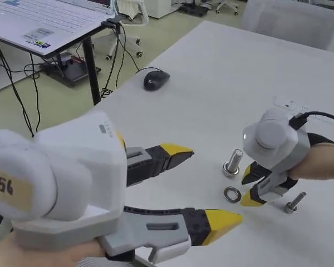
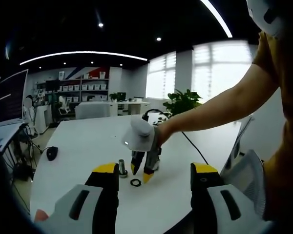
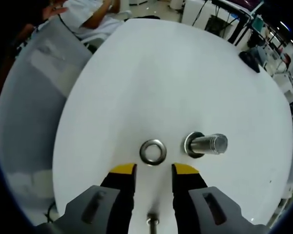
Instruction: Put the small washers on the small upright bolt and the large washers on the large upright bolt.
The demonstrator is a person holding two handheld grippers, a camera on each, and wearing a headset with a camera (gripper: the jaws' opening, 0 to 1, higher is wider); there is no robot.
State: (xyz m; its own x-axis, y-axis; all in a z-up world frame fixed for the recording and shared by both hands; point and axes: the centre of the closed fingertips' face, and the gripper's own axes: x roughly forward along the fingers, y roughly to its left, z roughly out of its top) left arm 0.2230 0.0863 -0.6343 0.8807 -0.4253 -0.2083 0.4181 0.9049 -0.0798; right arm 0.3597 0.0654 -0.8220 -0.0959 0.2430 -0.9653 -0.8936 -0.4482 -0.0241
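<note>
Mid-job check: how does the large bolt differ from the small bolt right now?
The large bolt is clearly thicker than the small bolt. In the head view the large bolt stands beyond the loose washer, clear of the right gripper; the small bolt stands close beside that gripper. Shared: both are silver metal, standing on the white table.

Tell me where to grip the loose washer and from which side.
Pinch the washer through its ring from straight above, one jaw in the hole, one outside: it lies flat on the table, so sideways there's probably no edge.
</note>
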